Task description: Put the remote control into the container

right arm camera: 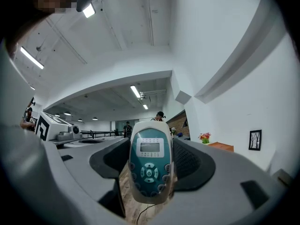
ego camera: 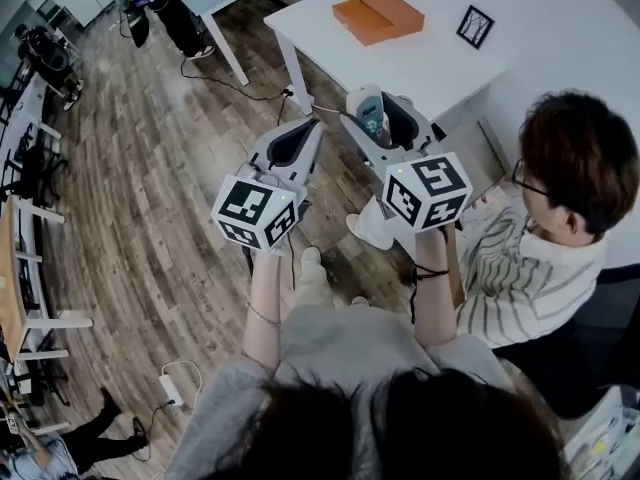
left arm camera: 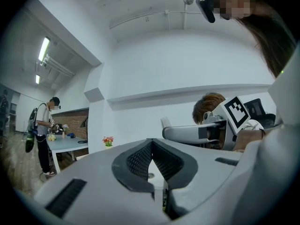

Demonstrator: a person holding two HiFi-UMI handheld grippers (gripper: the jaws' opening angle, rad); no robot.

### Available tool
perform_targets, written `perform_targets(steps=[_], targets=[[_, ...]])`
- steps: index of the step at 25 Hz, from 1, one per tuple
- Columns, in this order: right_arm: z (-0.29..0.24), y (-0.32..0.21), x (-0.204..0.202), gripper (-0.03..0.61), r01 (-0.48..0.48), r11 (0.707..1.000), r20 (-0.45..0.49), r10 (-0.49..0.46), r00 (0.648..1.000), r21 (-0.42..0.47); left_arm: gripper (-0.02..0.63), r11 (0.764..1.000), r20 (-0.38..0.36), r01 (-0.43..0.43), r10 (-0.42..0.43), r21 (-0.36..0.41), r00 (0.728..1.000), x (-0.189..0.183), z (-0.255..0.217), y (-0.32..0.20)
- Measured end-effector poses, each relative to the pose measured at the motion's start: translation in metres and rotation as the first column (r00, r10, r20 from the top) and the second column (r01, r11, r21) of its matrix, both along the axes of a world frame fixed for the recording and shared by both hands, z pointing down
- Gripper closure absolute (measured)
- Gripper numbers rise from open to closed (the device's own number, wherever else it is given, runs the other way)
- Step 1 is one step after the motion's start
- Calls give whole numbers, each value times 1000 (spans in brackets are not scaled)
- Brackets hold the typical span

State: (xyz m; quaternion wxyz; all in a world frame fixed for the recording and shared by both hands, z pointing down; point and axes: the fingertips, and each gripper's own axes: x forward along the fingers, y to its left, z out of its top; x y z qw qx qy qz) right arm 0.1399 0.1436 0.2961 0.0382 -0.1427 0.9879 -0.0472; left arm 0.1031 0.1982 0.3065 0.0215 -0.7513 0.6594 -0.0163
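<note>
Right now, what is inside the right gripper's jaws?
A remote control stands upright between the jaws of the right gripper, which are closed on its sides. Its teal face, small screen and buttons show. Its back and the gripped sides are covered.

The remote control [right arm camera: 151,165] is shiny plastic, white with a teal face. The left gripper [left arm camera: 152,144] is smooth, dull grey plastic; its black pads [left arm camera: 137,161] look rough and bumpy. The floor [ego camera: 150,198] is wood.
</note>
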Motion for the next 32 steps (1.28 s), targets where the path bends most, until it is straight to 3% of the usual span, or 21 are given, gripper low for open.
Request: perform_targets(steps=[12,18,32], targets=[[-7,-53,-34,291,-159,987,-8,159,987,28,611,980,-9,-198,198,26,980,-41,-5,-70],[-6,-68,-56,291,-258,966,-2,258,966,23,611,955,-5,-295,295,11,955,-69,-4,-91],[15,-96,-113,291,-346,938,-29,346,938,20,611,924,-31,-382,383,22,923,-134,13,-117]])
